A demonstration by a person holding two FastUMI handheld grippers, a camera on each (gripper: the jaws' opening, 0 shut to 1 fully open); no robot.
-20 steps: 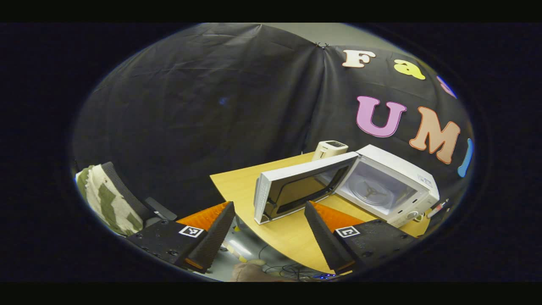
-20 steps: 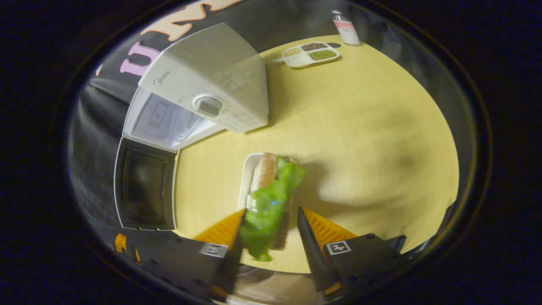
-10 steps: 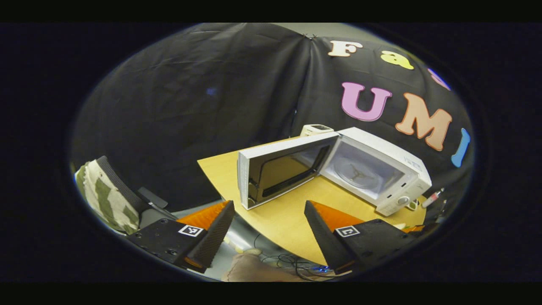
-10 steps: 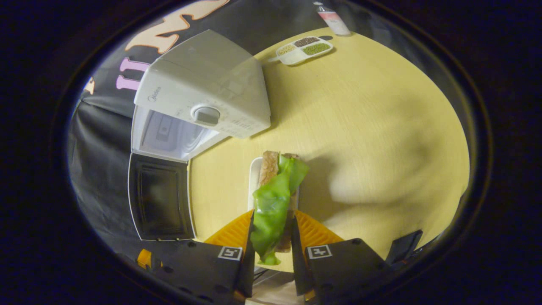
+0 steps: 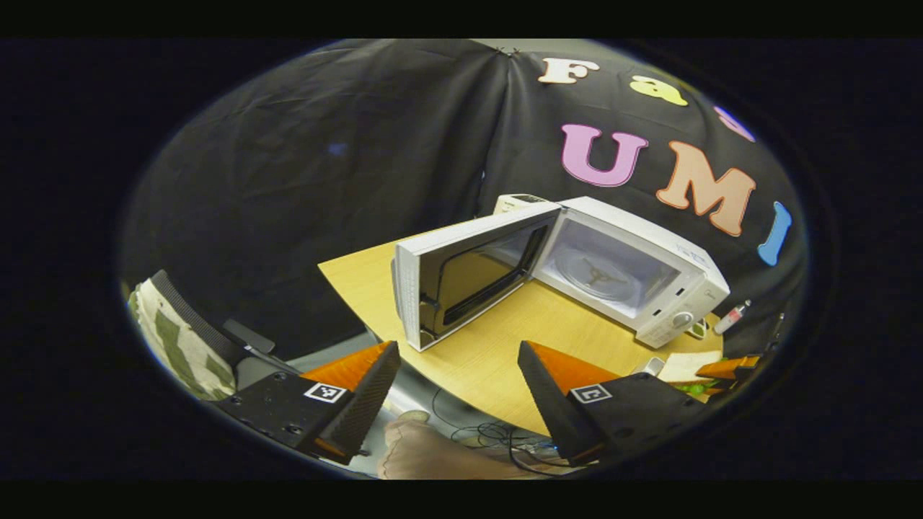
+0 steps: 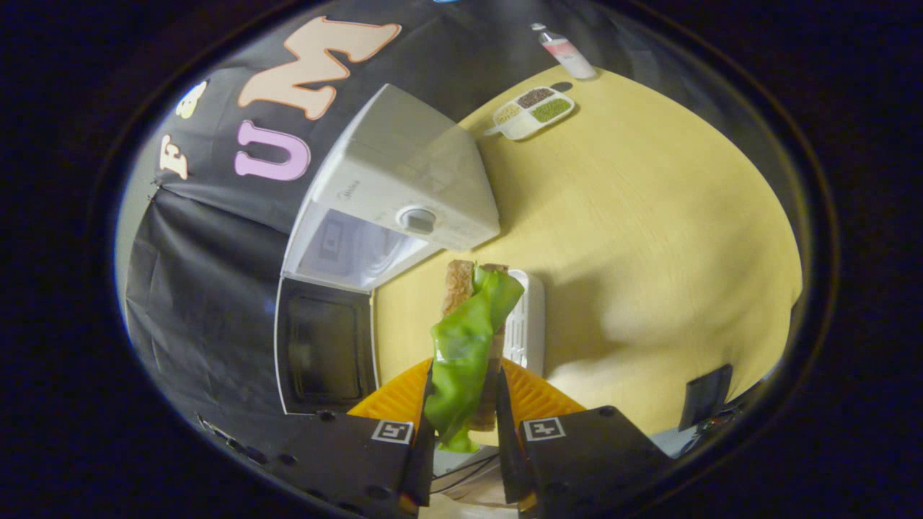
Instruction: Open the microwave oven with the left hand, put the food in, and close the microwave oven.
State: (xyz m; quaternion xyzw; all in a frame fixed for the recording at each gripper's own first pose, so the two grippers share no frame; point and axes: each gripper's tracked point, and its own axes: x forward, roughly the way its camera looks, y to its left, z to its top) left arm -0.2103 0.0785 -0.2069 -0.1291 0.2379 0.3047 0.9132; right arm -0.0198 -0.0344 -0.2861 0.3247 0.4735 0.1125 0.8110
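With the microwave oven (image 6: 393, 209) door (image 5: 461, 277) swung wide, I judge I'm mid-carry: my right gripper (image 6: 463, 425) pinches the sandwich (image 6: 469, 339) above its white tray (image 6: 528, 324), my left gripper (image 5: 458, 386) hangs spread and empty, and next I must swing the sandwich into the cavity.

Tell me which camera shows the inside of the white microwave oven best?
The left gripper view: it looks straight into the white microwave oven, showing the round turntable. The right gripper view sees it from above, its cavity only partly visible.
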